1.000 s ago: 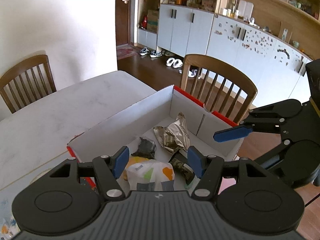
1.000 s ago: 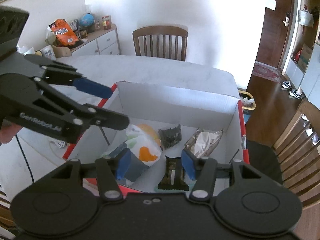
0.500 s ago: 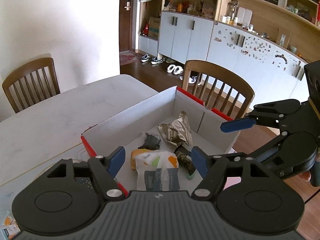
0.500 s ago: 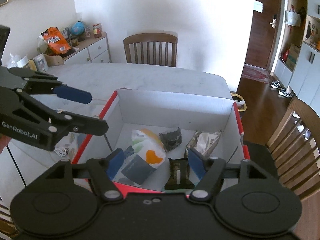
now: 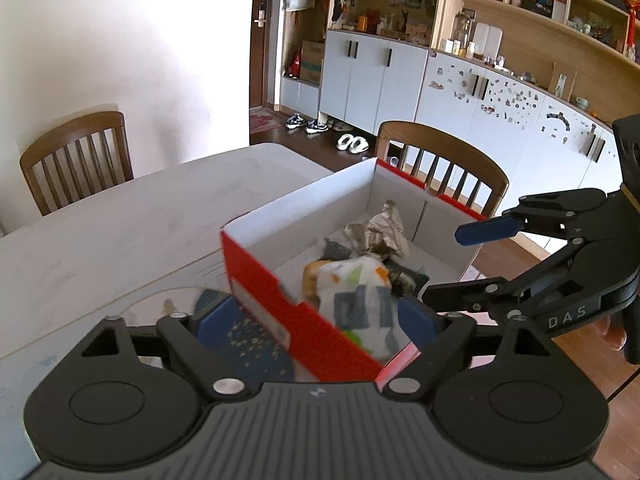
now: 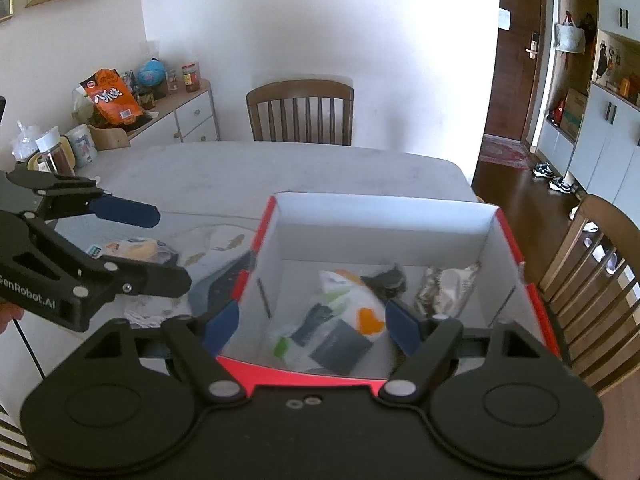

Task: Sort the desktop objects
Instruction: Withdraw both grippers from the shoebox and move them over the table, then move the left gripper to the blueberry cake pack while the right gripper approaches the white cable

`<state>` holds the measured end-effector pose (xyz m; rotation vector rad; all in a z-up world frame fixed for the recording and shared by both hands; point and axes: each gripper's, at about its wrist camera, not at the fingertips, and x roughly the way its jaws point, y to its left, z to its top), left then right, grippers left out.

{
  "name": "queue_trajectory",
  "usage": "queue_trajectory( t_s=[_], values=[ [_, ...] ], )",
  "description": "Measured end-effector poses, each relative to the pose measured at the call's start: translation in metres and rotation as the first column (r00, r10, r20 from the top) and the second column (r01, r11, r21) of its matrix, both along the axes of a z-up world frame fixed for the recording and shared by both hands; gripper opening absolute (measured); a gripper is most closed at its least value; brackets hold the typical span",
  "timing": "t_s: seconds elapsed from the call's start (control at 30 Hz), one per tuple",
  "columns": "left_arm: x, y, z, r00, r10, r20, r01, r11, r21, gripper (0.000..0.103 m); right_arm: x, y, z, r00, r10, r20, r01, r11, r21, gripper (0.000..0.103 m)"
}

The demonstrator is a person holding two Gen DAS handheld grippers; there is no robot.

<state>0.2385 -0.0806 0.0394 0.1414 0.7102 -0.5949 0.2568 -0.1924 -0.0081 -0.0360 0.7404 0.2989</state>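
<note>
A red-edged white cardboard box stands at the table's near right corner. It holds a white snack bag with orange and green marks, a silver foil wrapper and a dark wrapper. My left gripper is open and empty, above the box's near red wall. My right gripper is open and empty, over the box's near edge. Each gripper shows in the other's view.
Left of the box lie a dark blue packet, a yellowish packet and a white cable on a printed mat. Wooden chairs stand at the far and right sides. A sideboard carries jars and snacks.
Both grippers have drawn back and up from inside the box, and the left one has swung left. The white snack bag lies in the box. Both stay open.
</note>
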Motion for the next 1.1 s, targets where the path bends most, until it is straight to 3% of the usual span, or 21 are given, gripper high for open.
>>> queue_trajectory(
  t_s=[0.1,0.27,0.63,1.1],
  values=[
    [-0.005,0.018,-0.002,1.0,0.002,0.008,-0.001,1.0,-0.009,0.101,-0.003,0.017,0.001,1.0,0.006,0.014,-0.006,1.0,-0.012,0.081],
    [-0.01,0.054,-0.003,0.998,0.055,0.021,-0.054,0.998,-0.038,0.102,-0.01,0.043,0.003,0.999,0.027,0.036,-0.027,0.999,-0.018,0.081],
    [-0.015,0.14,-0.016,0.974,0.224,0.031,-0.223,0.974,-0.027,0.103,-0.02,0.105,0.0,0.994,0.079,0.08,-0.078,0.997,-0.015,0.081],
    [-0.014,0.191,-0.053,0.952,0.303,0.034,-0.304,0.952,0.036,0.103,-0.009,0.171,-0.028,0.989,0.128,0.074,-0.125,0.991,-0.047,0.082]
  ],
)
